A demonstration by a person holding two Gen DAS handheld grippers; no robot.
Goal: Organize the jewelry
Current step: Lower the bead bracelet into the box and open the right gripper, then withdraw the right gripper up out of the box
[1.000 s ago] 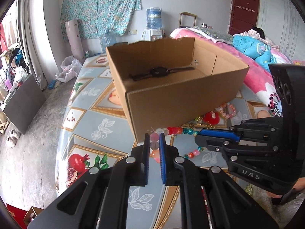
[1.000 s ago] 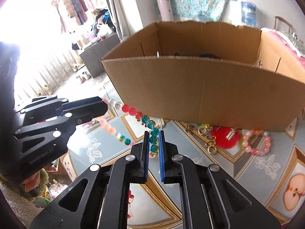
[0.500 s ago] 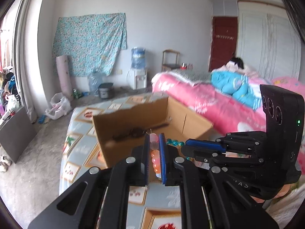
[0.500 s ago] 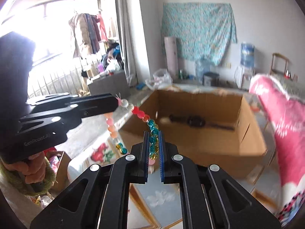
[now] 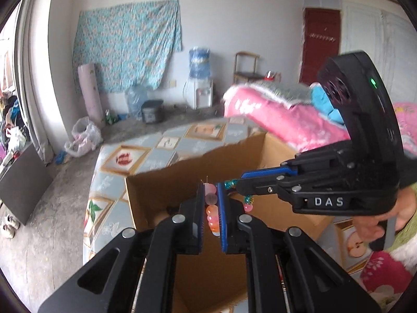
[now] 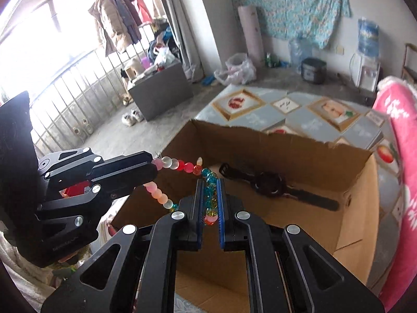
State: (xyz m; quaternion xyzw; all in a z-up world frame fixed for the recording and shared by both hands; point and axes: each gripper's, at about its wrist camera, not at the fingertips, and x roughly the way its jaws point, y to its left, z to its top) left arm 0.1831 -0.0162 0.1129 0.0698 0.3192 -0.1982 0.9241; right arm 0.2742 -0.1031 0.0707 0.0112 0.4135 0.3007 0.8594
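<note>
Lifted off the patterned bedcover where it lay a second ago, the beaded necklace [image 6: 182, 165] now hangs in the air above the open cardboard box [image 6: 286, 151], stretched between both tools. Its pale pink and orange beads are pinched in the narrowly closed left gripper [image 5: 210, 203]; its teal and amber beads are pinched the same way in the right gripper [image 6: 209, 198]. Between the two, a short run of white, red and teal beads spans the gap, and a loop of pink beads sags beneath it, above the box's left wall.

Inside the box a black wristwatch [image 6: 268, 185] lies flat on the floor, straps spread. The box sits on a bedcover [image 6: 312, 109] printed with framed fruit pictures, beside a pink quilt [image 6: 396, 120].

Compared with the earlier frames, both cameras look down into the box from above instead of facing its side wall from table height, and the other trinkets that lay beside the box are out of sight.

Risks, as a judgement: if one gripper lets go before the other, the strand may swing and drape over the box wall, spilling outside. Pulling the two tools further apart could strain or snap the string. The sagging loop might also snag on the cardboard edge during lowering
</note>
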